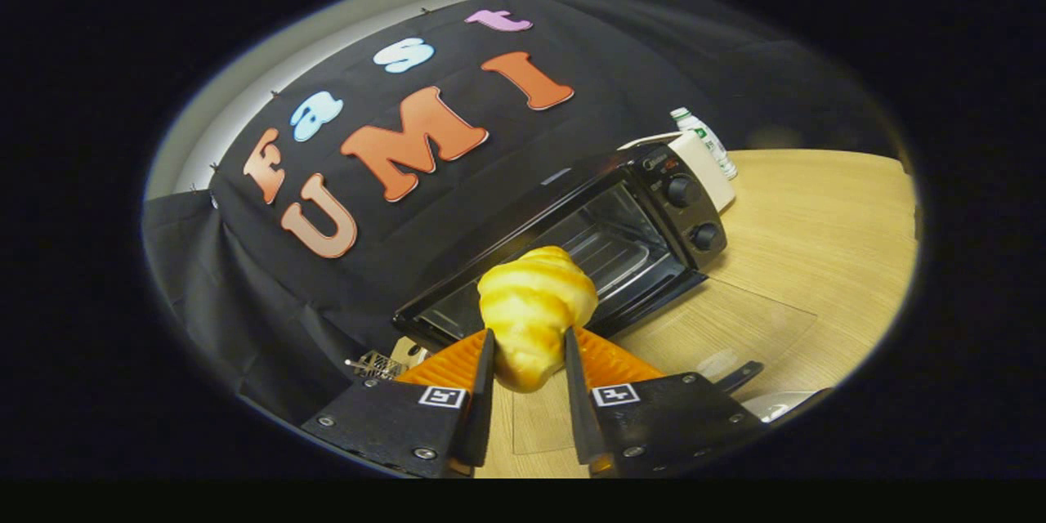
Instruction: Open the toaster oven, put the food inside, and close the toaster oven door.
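Hand-held gripper (529,343) clamped on a croissant (535,306), held just before the toaster oven (572,253), whose glass door (735,327) lies open on the counter (825,221); insertion and closing remain.

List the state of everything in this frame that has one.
gripper: shut on the croissant.
croissant: held between the fingers, lifted, just in front of the oven opening.
toaster oven: glass door folded down open, rack bare.
bottle: upright behind the oven, capped.
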The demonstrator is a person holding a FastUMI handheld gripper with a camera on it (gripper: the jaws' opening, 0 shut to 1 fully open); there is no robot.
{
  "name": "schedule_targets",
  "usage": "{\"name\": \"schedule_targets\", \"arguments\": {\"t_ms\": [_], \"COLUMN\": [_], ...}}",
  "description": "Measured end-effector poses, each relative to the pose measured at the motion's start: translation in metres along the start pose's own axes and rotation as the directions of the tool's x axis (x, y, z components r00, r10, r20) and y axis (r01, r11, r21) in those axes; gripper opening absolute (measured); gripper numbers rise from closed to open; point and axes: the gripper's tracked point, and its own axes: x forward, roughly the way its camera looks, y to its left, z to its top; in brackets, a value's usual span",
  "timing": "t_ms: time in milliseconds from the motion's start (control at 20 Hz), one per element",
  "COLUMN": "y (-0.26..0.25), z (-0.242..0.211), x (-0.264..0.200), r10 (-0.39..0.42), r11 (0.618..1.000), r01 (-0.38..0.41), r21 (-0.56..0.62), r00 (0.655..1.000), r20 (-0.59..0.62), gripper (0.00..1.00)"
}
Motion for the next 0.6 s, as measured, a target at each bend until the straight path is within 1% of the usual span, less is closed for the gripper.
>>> {"name": "schedule_targets", "arguments": {"t_ms": [200,600], "y": [0.000,0.009], "z": [-0.002,-0.008], "x": [0.034,0.087], "r10": [0.009,0.042], "r11": [0.999,0.996], "r01": [-0.008,-0.038], "r21": [0.031,0.074], "r00": [1.000,0.998], "r20": [-0.022,-0.047], "gripper": [0.42,0.42]}}
